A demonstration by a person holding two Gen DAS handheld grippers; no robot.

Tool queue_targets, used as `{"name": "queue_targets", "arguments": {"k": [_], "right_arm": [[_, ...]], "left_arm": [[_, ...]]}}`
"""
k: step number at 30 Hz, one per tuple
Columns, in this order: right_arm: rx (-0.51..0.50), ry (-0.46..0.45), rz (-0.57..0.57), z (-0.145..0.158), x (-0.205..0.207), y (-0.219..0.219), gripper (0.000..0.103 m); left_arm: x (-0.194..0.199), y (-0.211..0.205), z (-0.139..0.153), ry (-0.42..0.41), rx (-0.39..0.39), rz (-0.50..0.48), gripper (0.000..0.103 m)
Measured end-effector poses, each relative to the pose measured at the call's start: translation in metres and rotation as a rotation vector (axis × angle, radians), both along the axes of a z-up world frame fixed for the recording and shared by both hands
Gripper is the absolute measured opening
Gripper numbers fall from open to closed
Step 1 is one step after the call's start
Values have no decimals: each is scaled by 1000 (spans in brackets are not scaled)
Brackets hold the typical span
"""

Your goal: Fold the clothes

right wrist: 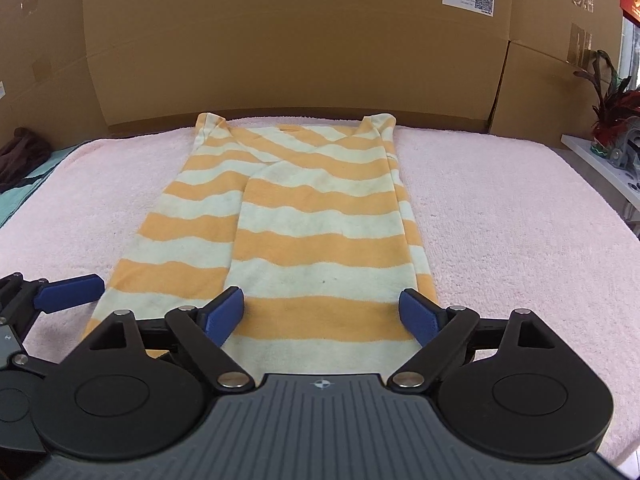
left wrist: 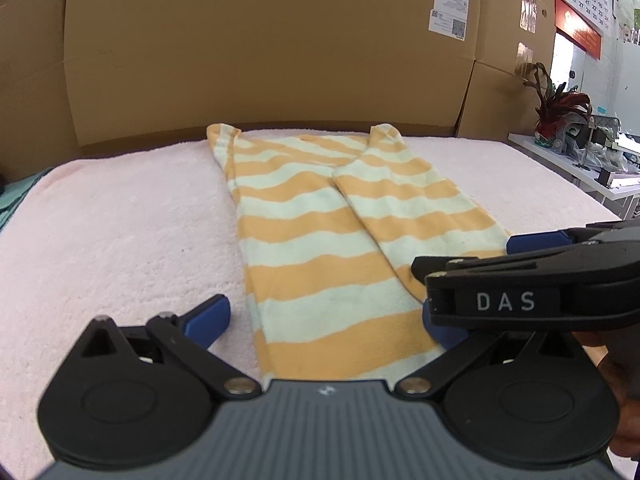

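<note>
Both grippers released at the near hem

Left gripper (left wrist: pixel 326 320) and right gripper (right wrist: pixel 322 314) gape over the orange-and-white striped cotton shirt (right wrist: pixel 304 216) on the pink towelled surface (right wrist: pixel 500 220); pinch both hem corners evenly; lift together.

Soft striped knit garment (right wrist: pixel 304 216), fluffy pink terry towel (right wrist: pixel 500 220), matt corrugated cardboard boxes (right wrist: pixel 280 40)

cardboard boxes (right wrist: pixel 288 40) behind, white shelf (left wrist: pixel 576 164) w/ plant (left wrist: pixel 560 108) at right.
</note>
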State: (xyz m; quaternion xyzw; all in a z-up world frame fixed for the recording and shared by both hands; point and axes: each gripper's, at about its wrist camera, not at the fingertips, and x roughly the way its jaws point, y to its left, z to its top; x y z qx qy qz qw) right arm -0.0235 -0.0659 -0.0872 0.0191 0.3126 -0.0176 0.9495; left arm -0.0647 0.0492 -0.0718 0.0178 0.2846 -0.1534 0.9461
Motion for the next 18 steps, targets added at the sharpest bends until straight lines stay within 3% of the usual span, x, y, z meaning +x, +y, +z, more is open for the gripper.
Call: {"name": "queue_targets", "arguments": {"k": [6, 12, 18], "right_arm": [[4, -15, 48, -2, 0, -6, 90], [11, -38, 84, -4, 0, -10, 92], [46, -204, -9, 3, -29, -43, 90]], "left_arm": [[-17, 11, 1, -31, 1, 90, 102], [-37, 15, 11, -113, -10, 108, 102], [-50, 28, 7, -124, -14, 144, 102]]}}
